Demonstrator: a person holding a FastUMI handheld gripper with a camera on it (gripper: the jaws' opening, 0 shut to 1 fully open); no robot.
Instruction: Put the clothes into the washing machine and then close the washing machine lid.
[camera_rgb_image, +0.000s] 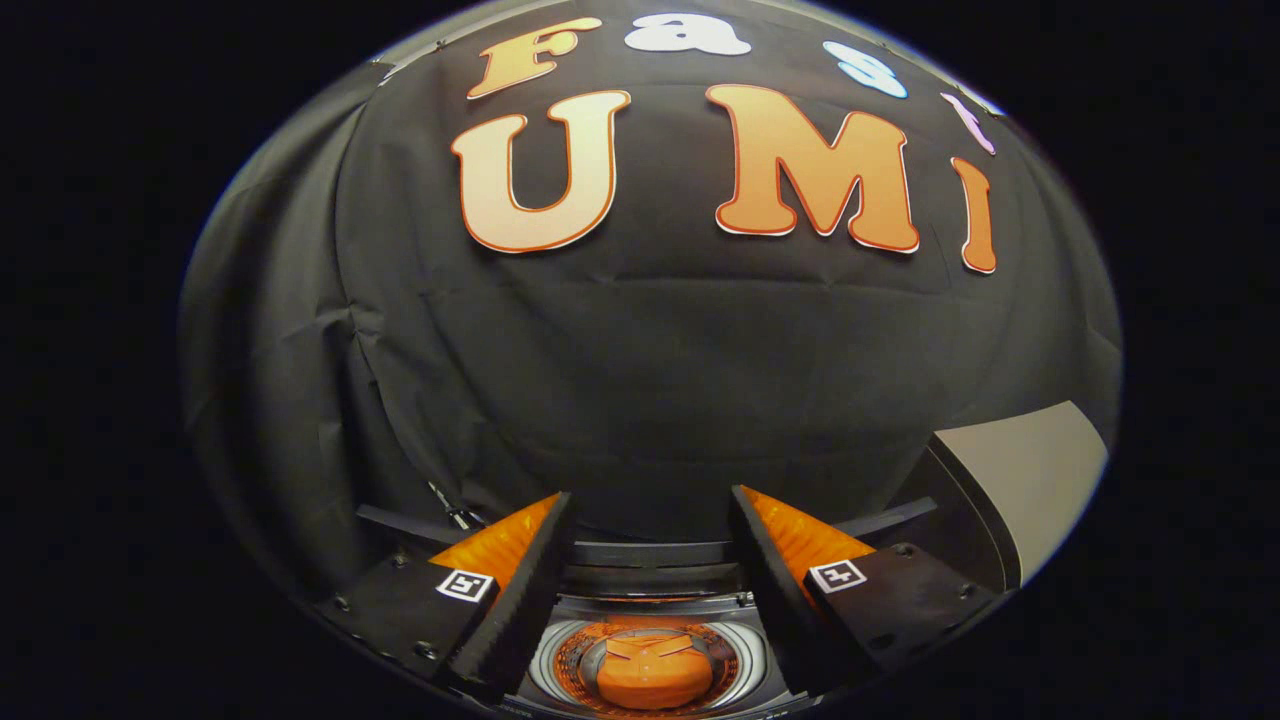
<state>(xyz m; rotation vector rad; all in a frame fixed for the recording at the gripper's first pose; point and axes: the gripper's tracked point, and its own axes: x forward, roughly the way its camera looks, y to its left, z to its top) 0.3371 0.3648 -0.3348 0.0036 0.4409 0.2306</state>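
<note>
The gripper (650, 560) was held wide open and empty above the washing machine drum (655, 660). An orange garment (655, 675) was seen inside the drum. The grey lid (1020, 490), raised right of the drum, was judged not yet closed.

Overall level: we see a dim scene; the black wall cloth (640, 380) absorbs most light.
Brightest areas: a grey panel (1030, 480) and the washing machine drum (655, 665).
Distortion: strong fisheye bowing toward the edges.
Focus: we find the gripper (650, 545) fingers sharp, spread apart.
</note>
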